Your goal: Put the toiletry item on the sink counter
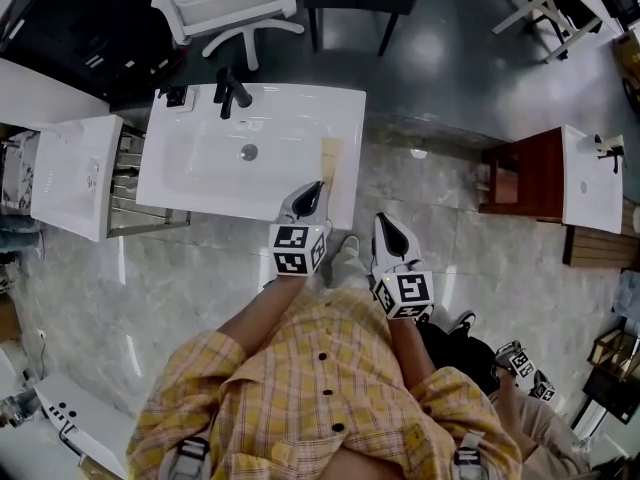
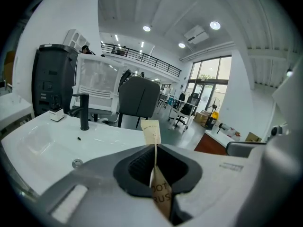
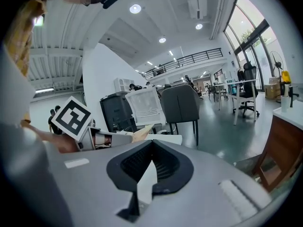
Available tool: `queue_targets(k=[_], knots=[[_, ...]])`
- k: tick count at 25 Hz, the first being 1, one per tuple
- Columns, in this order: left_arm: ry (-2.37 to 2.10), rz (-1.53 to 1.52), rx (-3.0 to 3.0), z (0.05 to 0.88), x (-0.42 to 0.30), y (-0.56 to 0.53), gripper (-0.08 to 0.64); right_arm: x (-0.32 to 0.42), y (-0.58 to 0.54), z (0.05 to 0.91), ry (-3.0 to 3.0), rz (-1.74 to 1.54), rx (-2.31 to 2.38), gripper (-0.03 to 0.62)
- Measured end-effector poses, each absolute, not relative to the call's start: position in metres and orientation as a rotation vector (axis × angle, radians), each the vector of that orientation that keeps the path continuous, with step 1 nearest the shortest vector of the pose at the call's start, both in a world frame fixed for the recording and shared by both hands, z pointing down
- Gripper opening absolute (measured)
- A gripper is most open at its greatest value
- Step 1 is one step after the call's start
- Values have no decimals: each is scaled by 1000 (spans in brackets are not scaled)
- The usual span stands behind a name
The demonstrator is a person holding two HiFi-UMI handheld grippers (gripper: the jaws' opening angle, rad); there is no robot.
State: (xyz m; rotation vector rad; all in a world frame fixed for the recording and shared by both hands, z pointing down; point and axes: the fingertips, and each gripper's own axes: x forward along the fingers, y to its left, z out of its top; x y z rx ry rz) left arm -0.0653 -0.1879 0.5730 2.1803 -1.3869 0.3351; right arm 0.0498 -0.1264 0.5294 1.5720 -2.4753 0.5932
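Observation:
The toiletry item is a toothbrush in a tan paper sleeve [image 1: 330, 158]. My left gripper [image 1: 318, 188] is shut on its near end. The sleeve's far end reaches over the right part of the white sink counter [image 1: 190, 183]. In the left gripper view the sleeve [image 2: 152, 131] stands up edge-on between the dark pads of my left gripper [image 2: 155, 171], with the basin beyond. My right gripper [image 1: 386, 224] hangs over the floor just right of the counter's corner. In its own view the right gripper [image 3: 151, 146] is shut with nothing in it.
A black faucet [image 1: 230, 91] and a small box [image 1: 178, 96] stand at the counter's back edge, and the drain [image 1: 249, 152] is in the bowl. A second white basin unit [image 1: 72, 173] sits to the left. A brown cabinet with a basin [image 1: 522, 173] is at the right, and a white chair [image 1: 215, 3] behind.

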Motion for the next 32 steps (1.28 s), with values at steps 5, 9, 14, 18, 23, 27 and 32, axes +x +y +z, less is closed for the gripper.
queue_targets(k=[5,9,14,18,23,27,32], knots=[[-1383,373,2148,590,-59,-200,12,57,-128,536,-2464,623,1570,0],[-1386,397,2135,601,-54,-209,12,61,-129,540,-2459,638,1568,0],[-1386,429,2118,613,-47,-219,12,63,-130,542,-2460,634,1556,0],[-1388,450,2105,623,-42,-224,12,65,-129,544,-2462,642,1547,0],[-1390,477,2092,635,-38,-229,12,69,-128,550,-2450,662,1544,0],[-1385,500,2080,645,-34,-234,12,70,-126,555,-2441,682,1540,0],[-1379,526,2066,658,-27,-242,12,71,-125,559,-2434,691,1534,0]])
